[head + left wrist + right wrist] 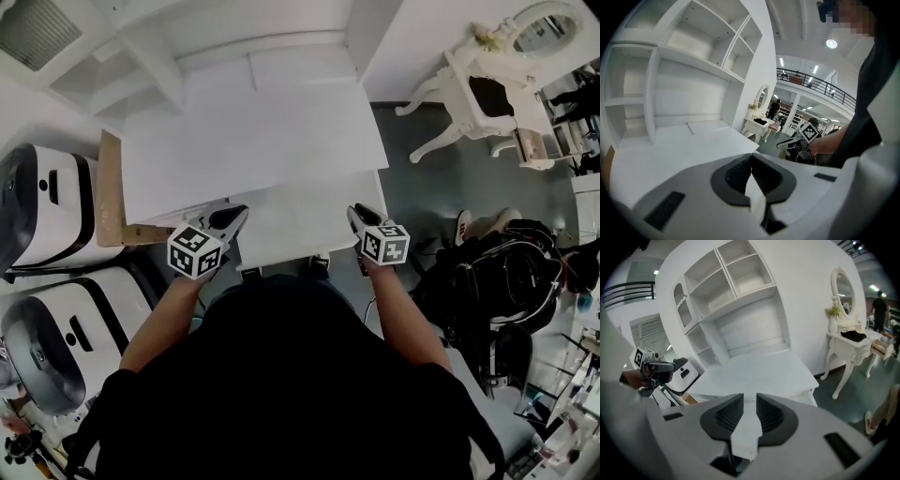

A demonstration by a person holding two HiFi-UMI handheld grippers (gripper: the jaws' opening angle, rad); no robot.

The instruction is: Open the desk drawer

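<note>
- There was one desk (253, 141), with one drawer (300, 225) at its front edge.
- There were two grippers (232, 219) (360, 217).
- There were two rounded white machines (47, 211) (70, 333).
- There was one dressing table (487, 80).

Desk shelving (150, 66) cut off at top, drawer (300, 220) front hidden under person (281, 375), distant figures (774, 108) indistinct
</note>
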